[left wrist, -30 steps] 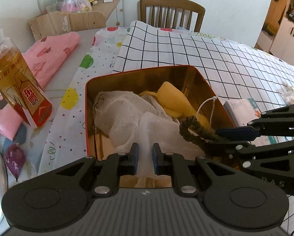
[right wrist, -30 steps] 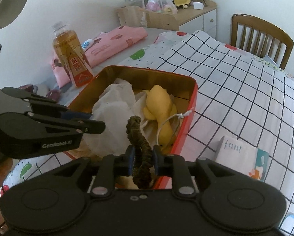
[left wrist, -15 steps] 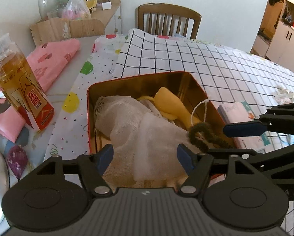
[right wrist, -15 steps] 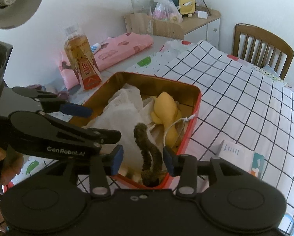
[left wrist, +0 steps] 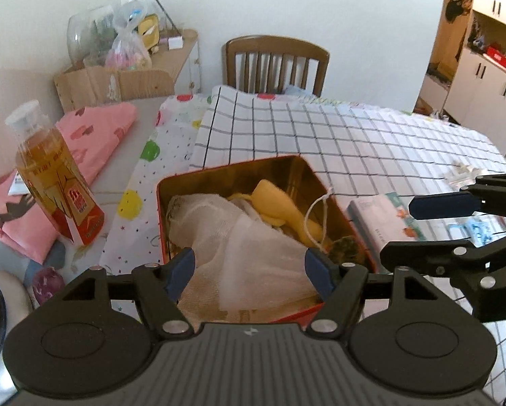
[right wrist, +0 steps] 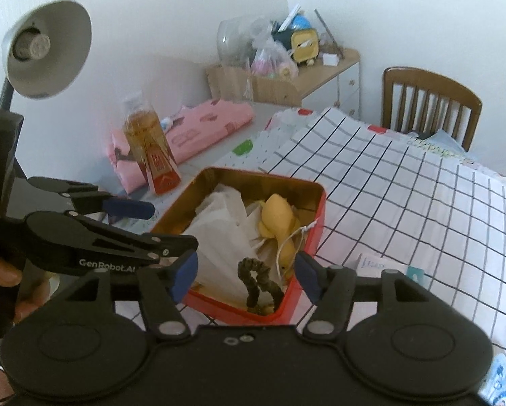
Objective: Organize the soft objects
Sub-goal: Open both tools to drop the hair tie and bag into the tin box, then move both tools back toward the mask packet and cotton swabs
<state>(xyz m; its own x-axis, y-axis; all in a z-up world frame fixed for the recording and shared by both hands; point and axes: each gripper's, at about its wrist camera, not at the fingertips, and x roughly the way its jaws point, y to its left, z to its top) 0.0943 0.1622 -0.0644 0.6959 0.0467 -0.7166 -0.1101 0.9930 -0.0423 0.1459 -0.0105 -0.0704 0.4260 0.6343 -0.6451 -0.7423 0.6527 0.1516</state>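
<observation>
Inside the red rectangular metal tin (right wrist: 315, 199), the dark braided hair band (right wrist: 258, 282) and white gauze cloth (left wrist: 239, 247) are lying limp and light; best pinched at a raised fold. The left gripper (left wrist: 249, 272) is standing wide and empty, and the right gripper (right wrist: 246, 275) has just been opening, its jaws now wide with nothing gripped.

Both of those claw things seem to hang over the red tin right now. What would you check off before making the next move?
1. Left gripper open, nothing between its pads: ok.
2. Right gripper open, clear of the dark hair tie: ok.
3. Hair tie inside the red tin: ok.
4. White gauze cloth fully inside the tin: cannot tell, its near edge is hidden.
5. Yellow cloth inside the tin: ok.
6. White string inside: not ok, it lies over the rim.
</observation>
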